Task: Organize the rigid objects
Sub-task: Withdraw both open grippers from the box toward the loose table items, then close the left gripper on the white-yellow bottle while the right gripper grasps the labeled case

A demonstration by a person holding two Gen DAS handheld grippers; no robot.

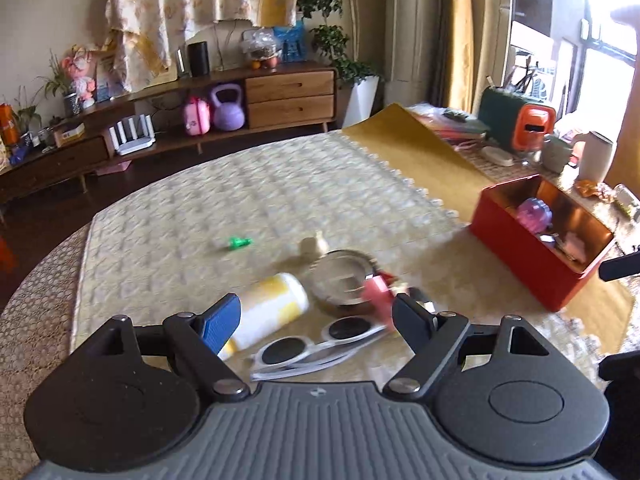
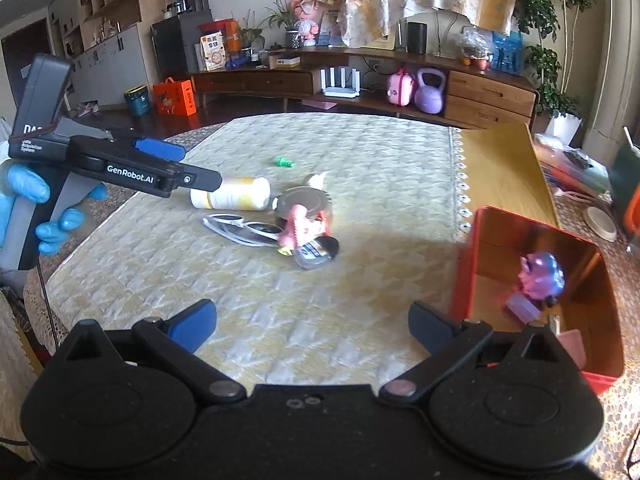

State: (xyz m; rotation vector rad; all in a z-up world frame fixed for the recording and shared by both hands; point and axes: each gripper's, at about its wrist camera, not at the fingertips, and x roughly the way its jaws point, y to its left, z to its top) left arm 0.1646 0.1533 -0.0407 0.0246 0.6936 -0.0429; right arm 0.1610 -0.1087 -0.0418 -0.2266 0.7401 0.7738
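The left gripper [image 1: 316,320] hangs just above the worktop [image 1: 168,208], jaws spread wide and holding nothing. Between its fingers lie the bottle [image 1: 272,304] on its side, at 11 o'clock from the jaw gap, and the sunglasses [image 1: 316,344], folded, at 6 o'clock from it. Beyond them a round tin [image 1: 340,280] touches the bottle's far end, and a pink toy [image 1: 378,294] rests against the tin at its 3 o'clock. A small cream figure [image 1: 314,246] stands just behind the tin; a green piece [image 1: 238,243] lies apart at 10 o'clock.

The right gripper [image 2: 312,320] is also wide open and empty, over bare cloth near the worktop's edge. At its 3 o'clock sits the red box [image 2: 468,264], open on top, with a purple toy [image 2: 540,274] and a few small pink pieces inside. The pile lies at 12 o'clock from this gripper, with a dark pouch [image 2: 316,252] touching the pink toy on the near side. The left gripper shows at 10 o'clock, held by a blue-gloved hand [image 2: 40,208], its tip just beside the bottle.
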